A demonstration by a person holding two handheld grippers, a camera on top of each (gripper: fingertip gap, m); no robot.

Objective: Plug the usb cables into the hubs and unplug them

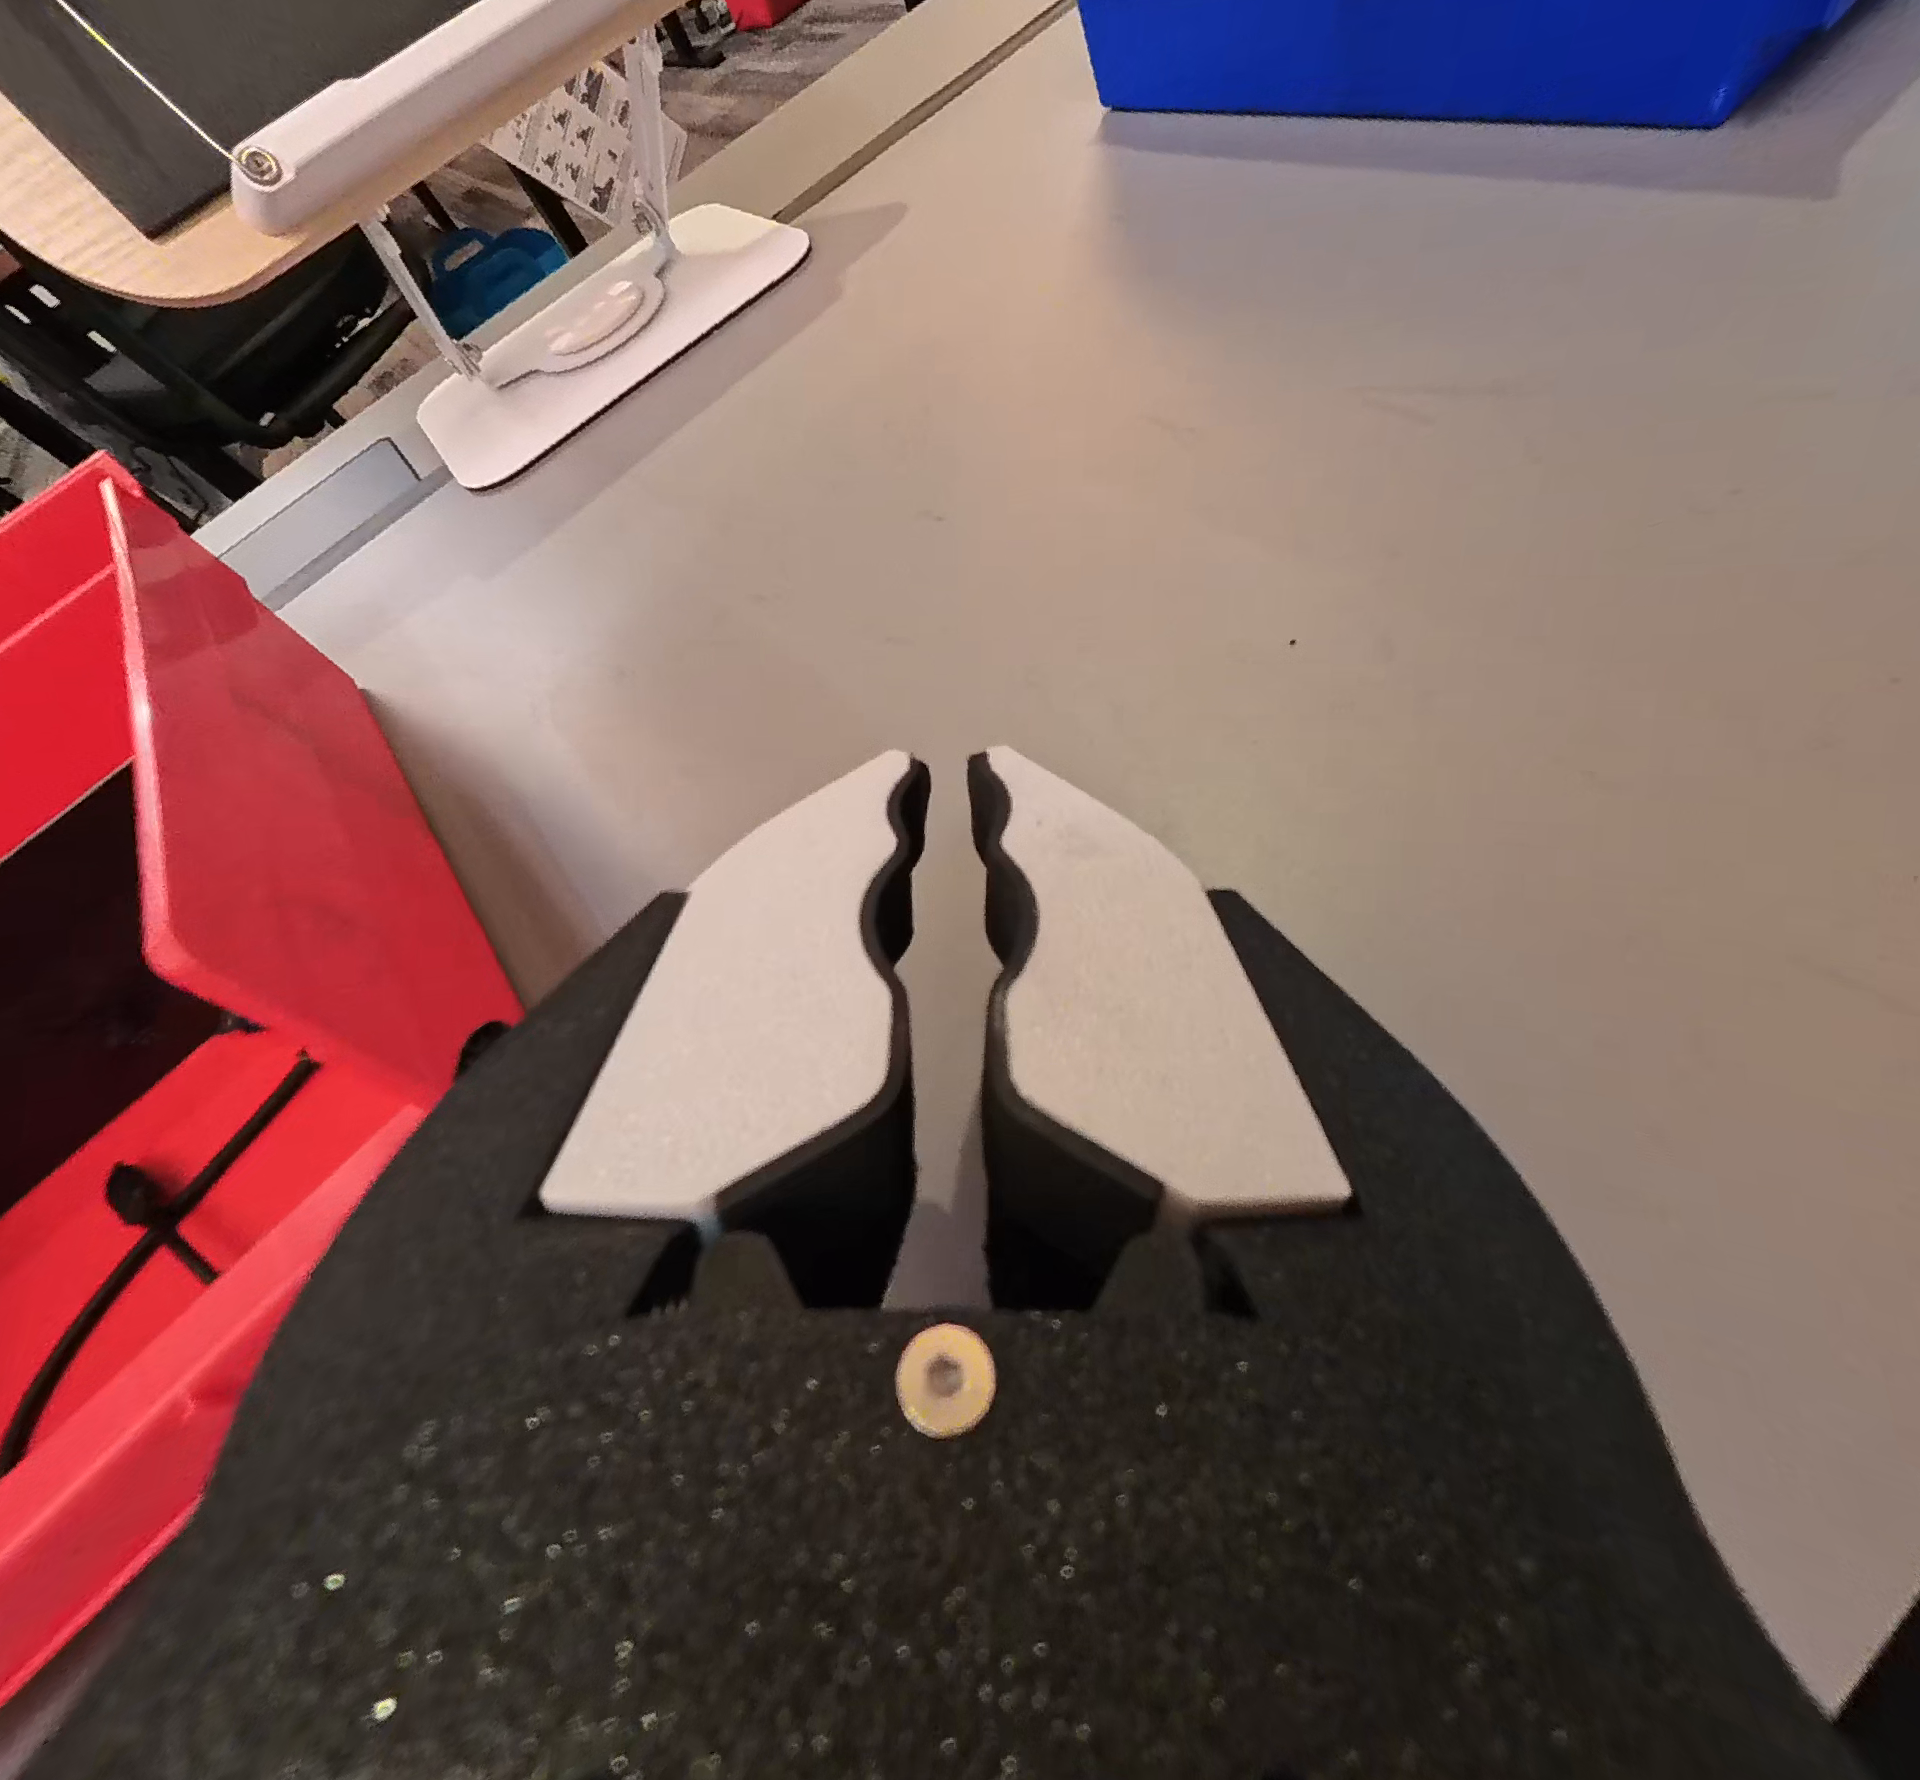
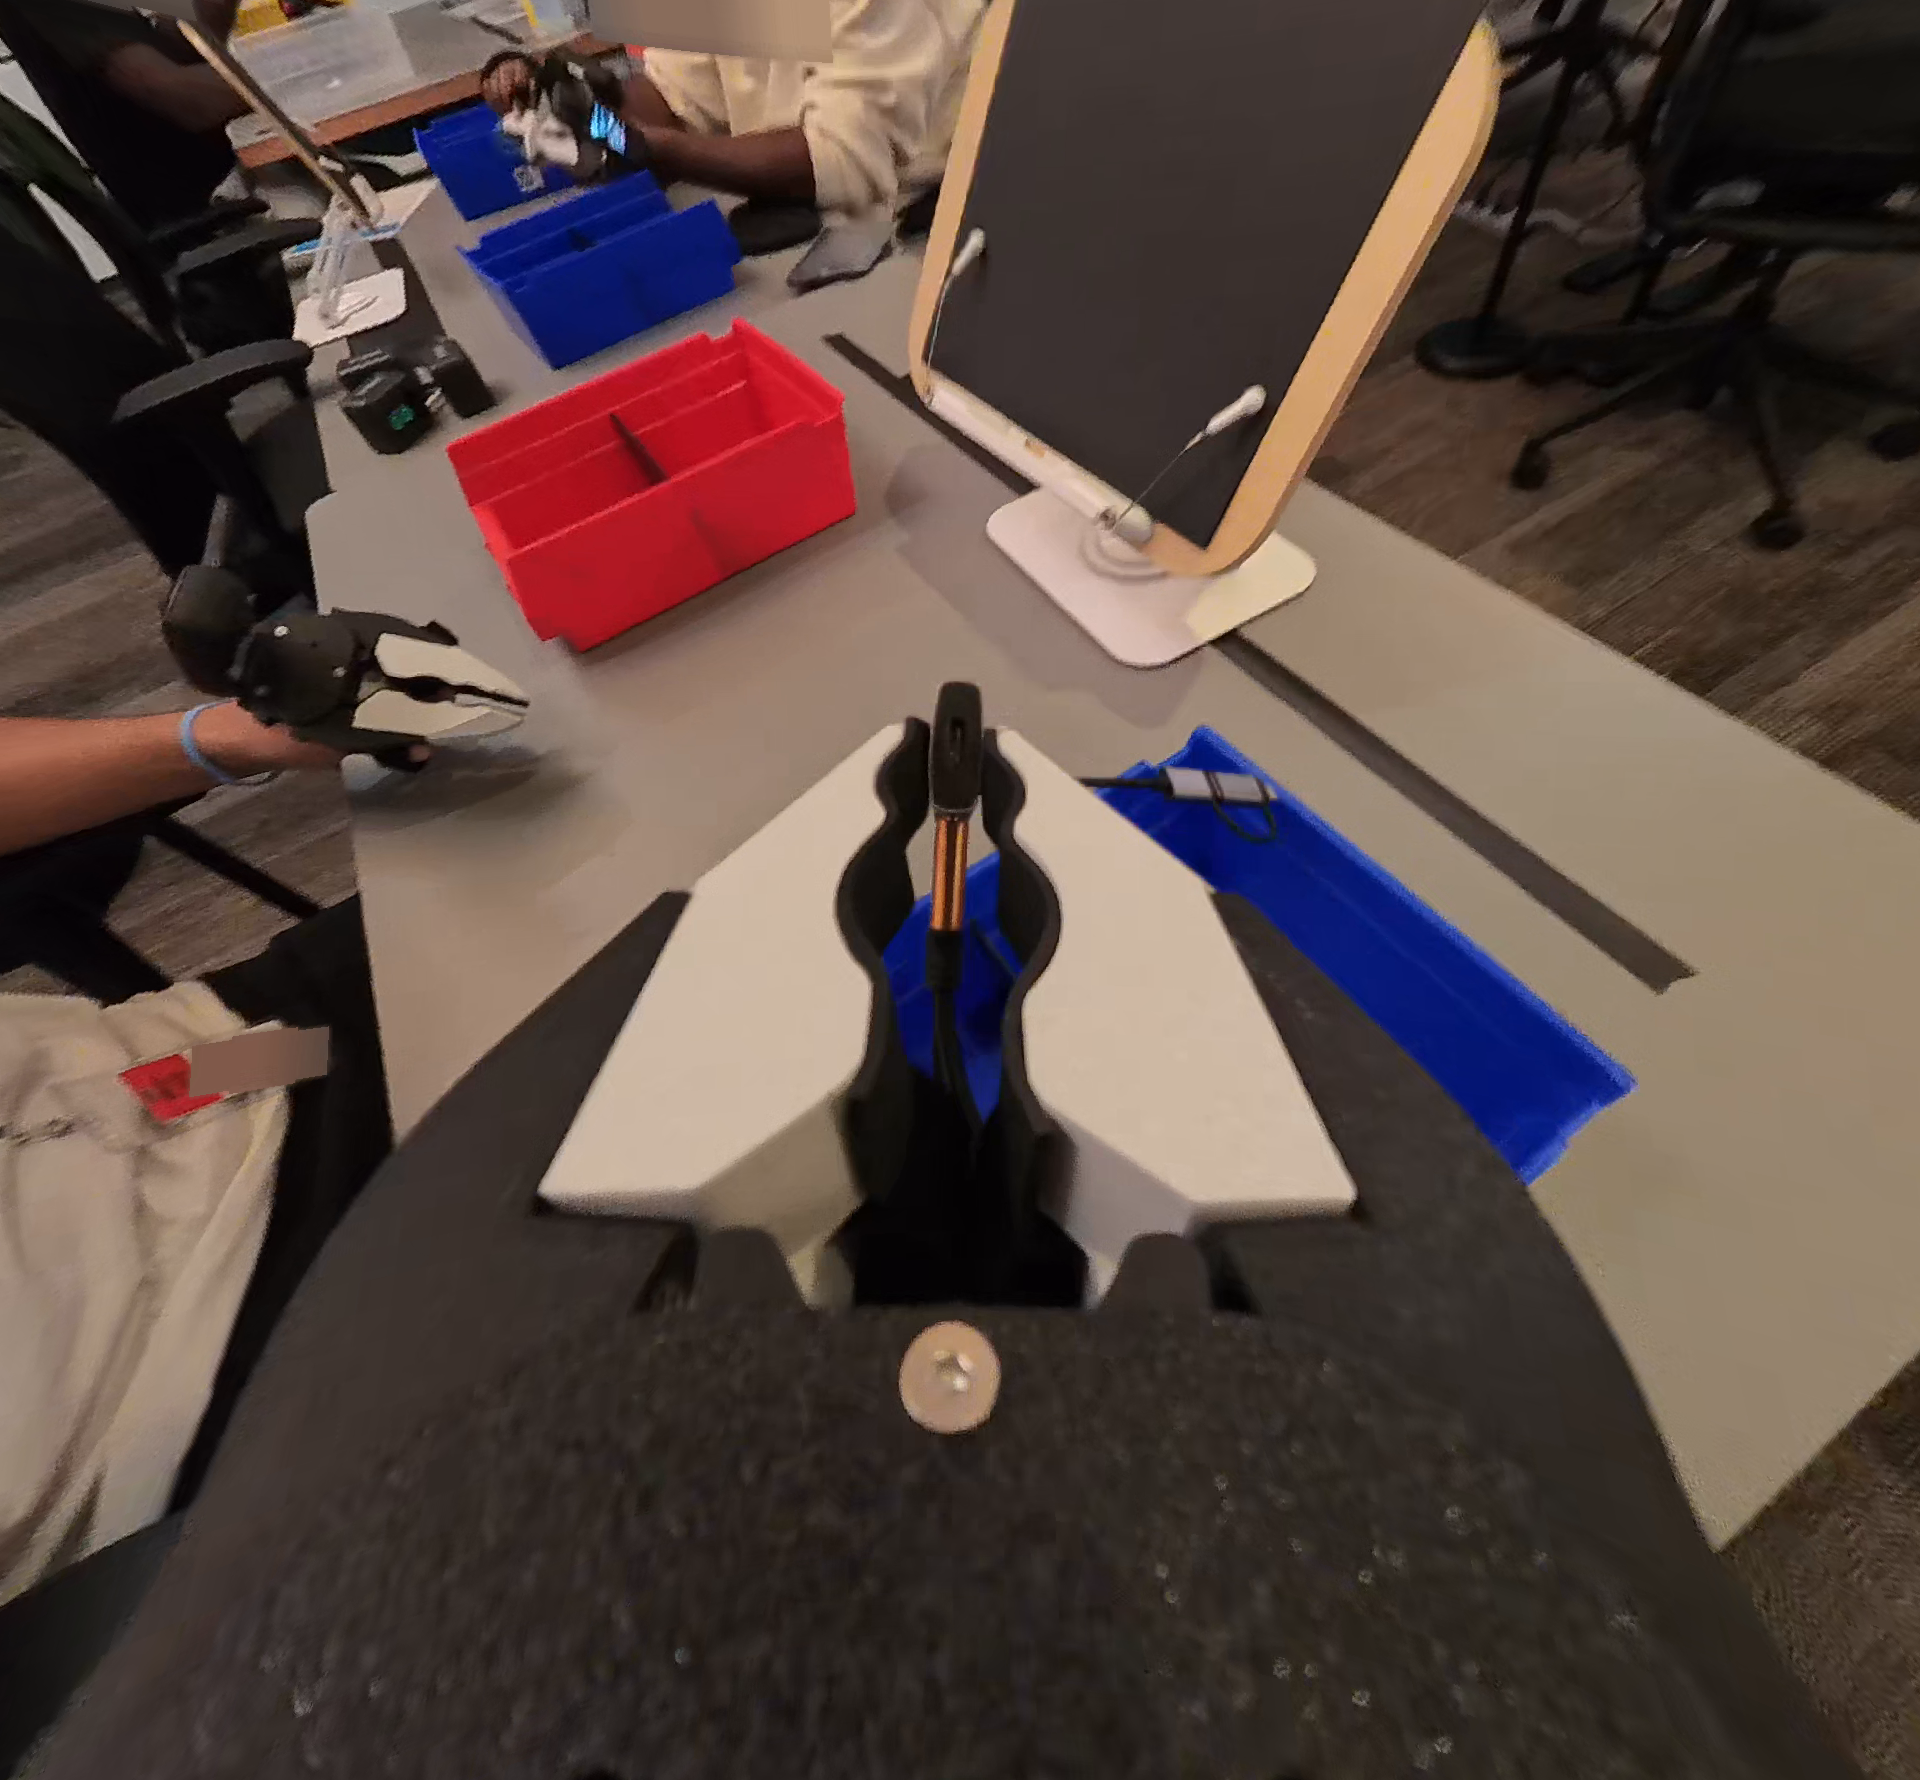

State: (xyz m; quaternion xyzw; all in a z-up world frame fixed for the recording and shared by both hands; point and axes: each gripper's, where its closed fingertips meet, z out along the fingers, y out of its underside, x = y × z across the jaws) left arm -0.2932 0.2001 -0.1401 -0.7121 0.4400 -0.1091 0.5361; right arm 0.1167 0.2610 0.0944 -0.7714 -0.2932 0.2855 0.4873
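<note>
The right gripper [image 2: 957, 743] is pinching a usb cable [image 2: 950, 873] at its black plug end, with the copper-coloured sleeve and black cord running back between the fingers; it hangs above the near blue bin [image 2: 1382, 930]. A grey hub [image 2: 1216, 783] with its own short lead lies at the far end of that bin, beyond and to the right of the held plug, and apart from it. The left gripper [image 1: 949, 774] has its fingers nearly pressed together with only a narrow gap showing, and nothing is held between them; in the right wrist view it rests low over the table [image 2: 727, 691], well to the left of the blue bin and in front of the red bin [image 2: 665, 504]. Judged step: cable picked up, insertion not yet begun. The next move probably calls for steadying the hub with the left gripper, then aligning the plug squarely with a port before pressing in.
</note>
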